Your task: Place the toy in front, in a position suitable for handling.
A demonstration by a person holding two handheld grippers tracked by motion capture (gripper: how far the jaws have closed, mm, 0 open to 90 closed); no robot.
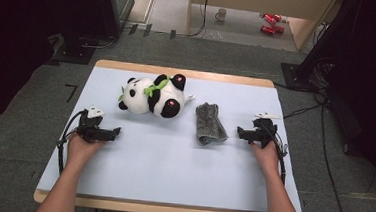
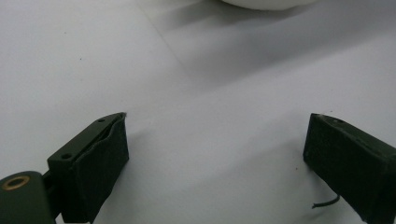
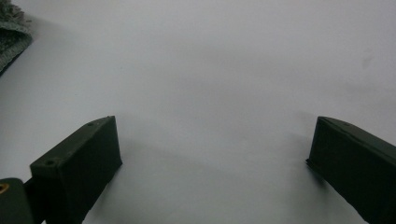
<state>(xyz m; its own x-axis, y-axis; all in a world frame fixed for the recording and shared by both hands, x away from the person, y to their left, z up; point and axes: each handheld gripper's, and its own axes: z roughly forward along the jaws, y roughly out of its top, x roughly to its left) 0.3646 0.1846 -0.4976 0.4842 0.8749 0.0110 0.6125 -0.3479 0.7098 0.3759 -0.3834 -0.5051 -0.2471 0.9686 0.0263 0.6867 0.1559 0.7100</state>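
A plush panda (image 1: 152,95) with a green ribbon lies on its side at the back of the pale blue table (image 1: 161,169). Right of it rests a folded grey towel (image 1: 210,123). My left gripper (image 1: 115,132) rests low over the table at the left, in front of the panda, jaws pointing right. In the left gripper view the left gripper (image 2: 217,140) stands open with bare table between its jaws and a white edge of the panda (image 2: 266,3) at the top. My right gripper (image 1: 239,134) sits just right of the towel, pointing at it. Its jaws are wide apart, the right gripper (image 3: 212,142) open and holding nothing, with the towel's corner (image 3: 11,35) at upper left.
The table has a wooden rim (image 1: 178,73) and stands on grey carpet. Behind it are a dark cabinet (image 1: 97,9), a mug (image 1: 221,14) and red objects (image 1: 269,22) on the floor. Cables (image 1: 324,140) trail at the right.
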